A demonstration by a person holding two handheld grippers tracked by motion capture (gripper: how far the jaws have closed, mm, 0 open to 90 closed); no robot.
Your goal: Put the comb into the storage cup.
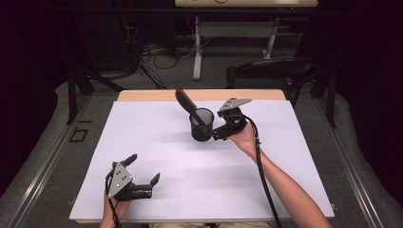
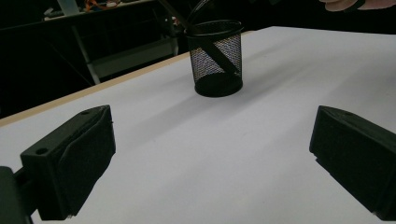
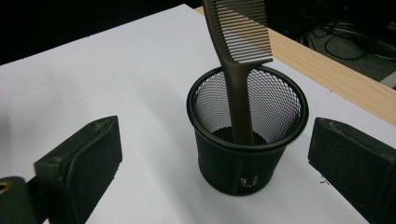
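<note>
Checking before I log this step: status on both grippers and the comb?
Right gripper open, beside the mesh cup, not touching. Left gripper open, holding nothing, near table edge. Comb stands handle-down in cup, leaning on rim. Nothing in the way.

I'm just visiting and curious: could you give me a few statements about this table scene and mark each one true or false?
1. The comb stands handle-down in the black mesh cup. True.
2. The right tongs are clamped on the cup. False: their jaws stand open on either side of it, not touching it.
3. The left tongs hold nothing. True: they are open over bare white table.
4. The cup lies tipped on its side. False: it stands upright.
5. The comb's teeth are down inside the cup. False: the toothed end sticks out above the rim.
</note>
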